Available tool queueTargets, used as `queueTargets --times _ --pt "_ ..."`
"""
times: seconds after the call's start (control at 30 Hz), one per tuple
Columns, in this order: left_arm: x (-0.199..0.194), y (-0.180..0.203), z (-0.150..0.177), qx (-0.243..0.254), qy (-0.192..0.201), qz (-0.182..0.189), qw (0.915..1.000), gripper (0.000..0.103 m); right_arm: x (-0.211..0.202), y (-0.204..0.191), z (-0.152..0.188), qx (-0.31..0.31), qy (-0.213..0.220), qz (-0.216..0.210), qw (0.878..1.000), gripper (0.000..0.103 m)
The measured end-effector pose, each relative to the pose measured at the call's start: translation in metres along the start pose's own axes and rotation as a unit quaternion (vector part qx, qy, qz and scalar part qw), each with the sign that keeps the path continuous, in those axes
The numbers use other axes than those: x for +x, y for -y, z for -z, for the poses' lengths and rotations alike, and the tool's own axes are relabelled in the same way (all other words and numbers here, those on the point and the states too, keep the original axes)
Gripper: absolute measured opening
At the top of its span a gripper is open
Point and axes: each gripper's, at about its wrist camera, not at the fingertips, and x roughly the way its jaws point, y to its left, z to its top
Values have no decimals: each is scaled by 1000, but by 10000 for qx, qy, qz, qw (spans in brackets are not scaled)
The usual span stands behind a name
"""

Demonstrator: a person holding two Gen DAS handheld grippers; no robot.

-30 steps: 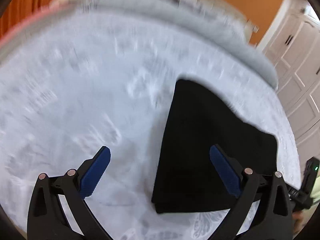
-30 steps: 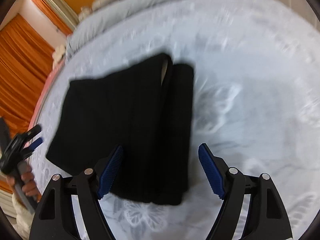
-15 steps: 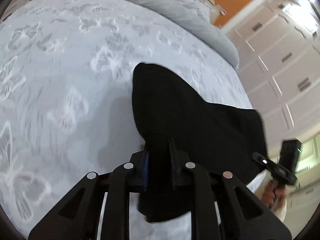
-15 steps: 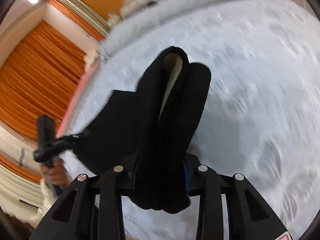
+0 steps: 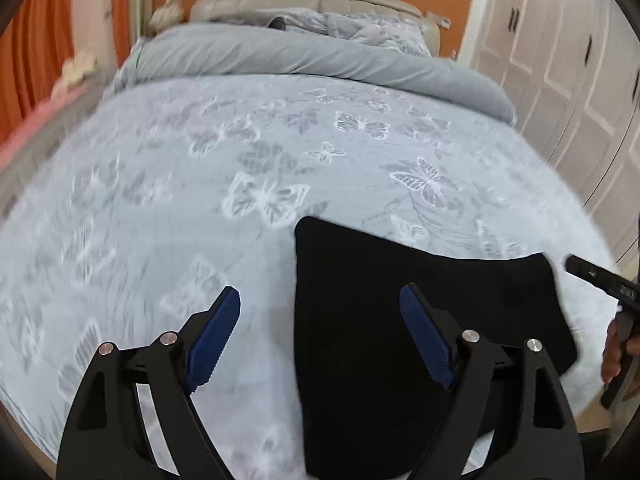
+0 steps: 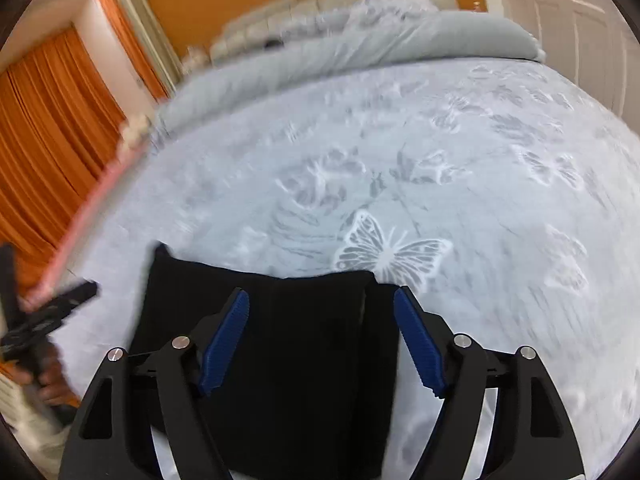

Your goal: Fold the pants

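The black pants [image 5: 400,312] lie folded into a compact, flat rectangle on the bed, close to its near edge. My left gripper [image 5: 319,291] hovers above their left edge with its jaws opening; the blue pads [image 5: 216,340] touch no cloth. In the right wrist view the pants [image 6: 304,352] lie under my right gripper [image 6: 320,293]. Its jaws are opening too, straddling the fold from above without touching it. Each gripper shows at the edge of the other's view: the right one [image 5: 600,282] and the left one [image 6: 52,304], each held by a hand.
The bed sheet [image 5: 280,152] is pale grey with a butterfly print. A rolled grey duvet [image 5: 320,56] lies across the far end, before the headboard. White wardrobe doors [image 5: 568,60] stand to the right. Orange curtains [image 6: 48,120] hang on the left.
Half a second ago both grippers were shut on the lifted pants. Both have since let go and drawn up and back, and the pants now lie flat and folded.
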Motion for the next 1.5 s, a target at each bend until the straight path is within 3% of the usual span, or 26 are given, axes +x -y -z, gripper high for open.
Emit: queueTargets --times 0.03,0.1,0.17,0.27,0.37,0.43,0.47,0.53,0.6,0.67,0.73,0.8,0.9,1.03,1.23,1.33,1.43,1.5 --pt "14 8 -1 126 -118 -73 9998 81 24 -6 -1 -126 -219 204 9995 72" --pt "50 19 0 200 -532 -211 9982 80 51 5 -3 -253 -611 333 9973 33" --pt "72 18 1 9 -792 -292 9964 80 39 -6 -9 -198 -476 137 9986 15" --pt "83 5 3 -268 -813 -217 9961 83 4 -4 -15 -176 74 -152 9997 14" --pt "92 -1 6 -447 -919 87 9947 86 59 37 3 164 -804 198 9964 14" --pt "89 -2 8 -557 -881 106 9945 86 46 42 1 430 -592 -13 9973 17" --pt "85 -3 8 -577 -868 69 9945 85 27 37 -3 436 -481 102 9978 19" --pt "75 -2 8 -584 -815 89 9949 85 -26 11 -1 -16 426 232 9988 21" --pt "65 1 9 -544 -715 114 9959 85 -42 -6 4 -333 581 -2 9978 21" --pt "58 7 9 -403 -603 35 9974 85 -32 -17 20 -484 183 -107 9986 20" --pt "53 12 12 -278 -573 28 9980 85 4 -20 39 -683 -737 378 9942 19" --pt "50 13 15 -268 -609 101 9977 85 13 -16 48 -858 -855 574 9910 12" --pt "46 12 17 -224 -622 79 9978 85 -6 -12 46 -475 -590 427 9962 16" --pt "41 12 19 -138 -581 0 9982 85 -25 -39 52 -893 -378 112 9952 20" --pt "35 3 26 -163 -617 -308 9975 85 -3 -102 80 -1619 -745 -489 9828 20" --pt "26 -17 28 -291 -629 -483 9964 85 -10 -151 80 -1887 -537 -1087 9745 20" --pt "15 -44 28 -449 -563 -704 9949 85 -1 -181 81 -2069 -441 -1274 9690 20" --pt "7 -63 29 -526 -427 -985 9928 85 30 -194 89 -1873 -960 -1484 9663 21"
